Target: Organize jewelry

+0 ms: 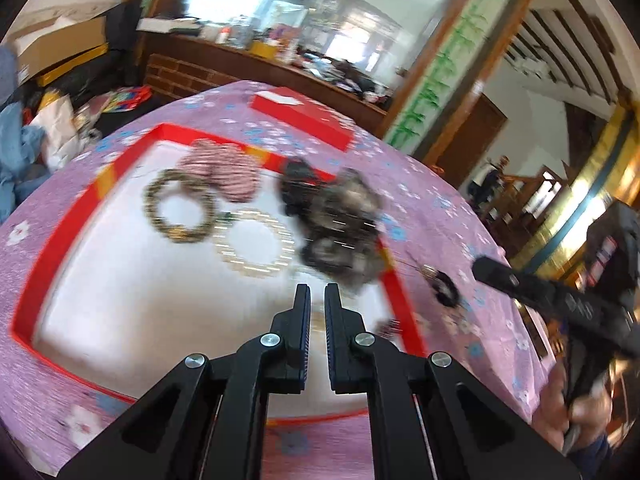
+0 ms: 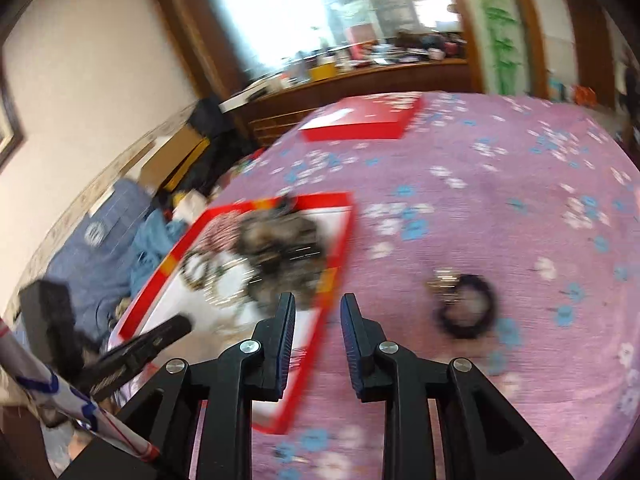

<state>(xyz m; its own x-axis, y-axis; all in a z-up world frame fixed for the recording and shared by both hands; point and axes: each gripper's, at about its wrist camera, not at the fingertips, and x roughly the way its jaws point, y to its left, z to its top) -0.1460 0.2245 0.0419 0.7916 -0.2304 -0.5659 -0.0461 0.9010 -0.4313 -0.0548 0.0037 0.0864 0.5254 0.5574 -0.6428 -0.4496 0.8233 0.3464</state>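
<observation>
Evidently the step in hand is the last stray piece: a black beaded bracelet (image 2: 466, 306) lying on the purple flowered cloth of the table (image 2: 500, 168), just outside the right wall of the red tray (image 1: 24, 280). The right tongs (image 2: 318, 320) stand parted with nothing between them, hovering near the tray's corner; they would do well to swing toward the bracelet, come down over one side of its ring (not the metal charm at its edge) and pinch only beads, not cloth. The left tongs (image 1: 317, 300) are all but clenched, empty, over the tray's white floor. Inside the tray lie a gold-green bracelet (image 1: 178, 210), a pearl bracelet (image 1: 256, 244), a pink striped piece (image 1: 226, 172) and a dark fuzzy heap (image 1: 336, 224), which crowds the wall nearest the stray. Beyond the tray's far wall rests a red lid (image 1: 304, 116).
</observation>
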